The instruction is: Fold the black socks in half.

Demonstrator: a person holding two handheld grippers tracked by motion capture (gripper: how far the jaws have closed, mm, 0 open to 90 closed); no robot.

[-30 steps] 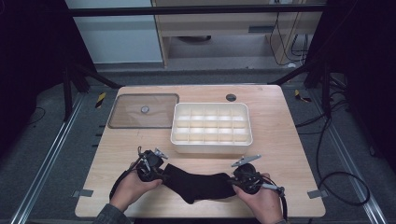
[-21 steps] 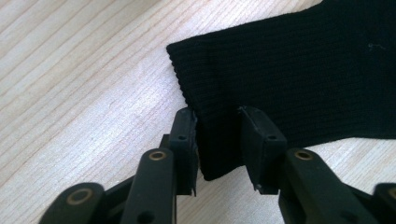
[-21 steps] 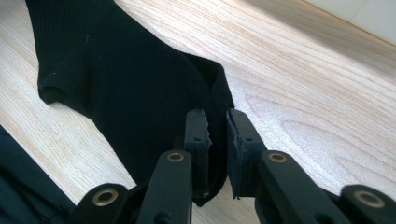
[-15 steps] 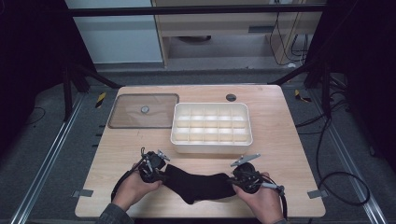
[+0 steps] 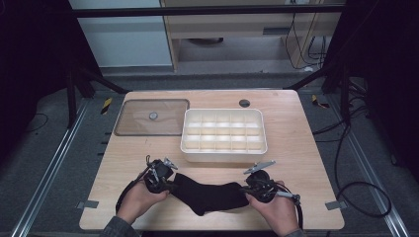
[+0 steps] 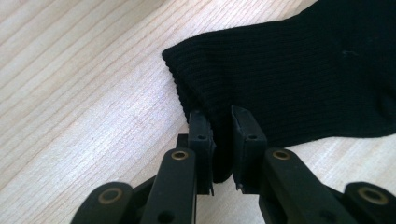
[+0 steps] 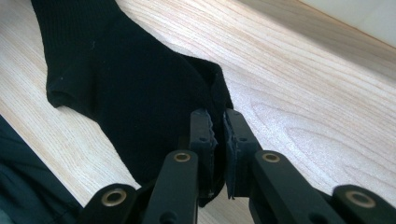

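A black sock (image 5: 210,195) lies flat on the wooden table (image 5: 296,148) near its front edge, stretched between both hands. My left gripper (image 5: 173,183) is shut on the ribbed cuff end of the sock (image 6: 289,74); its jaws (image 6: 222,119) have just been closing with the fabric pinched between the pads. My right gripper (image 5: 245,190) grips the opposite end of the sock (image 7: 126,88), and its jaws (image 7: 219,119) have just been closing on a fold of cloth.
A white compartment tray (image 5: 192,143) stands just beyond the sock at mid table. A clear lid with a small knob (image 5: 133,126) lies at the back left. A dark round hole (image 5: 244,103) sits near the far edge.
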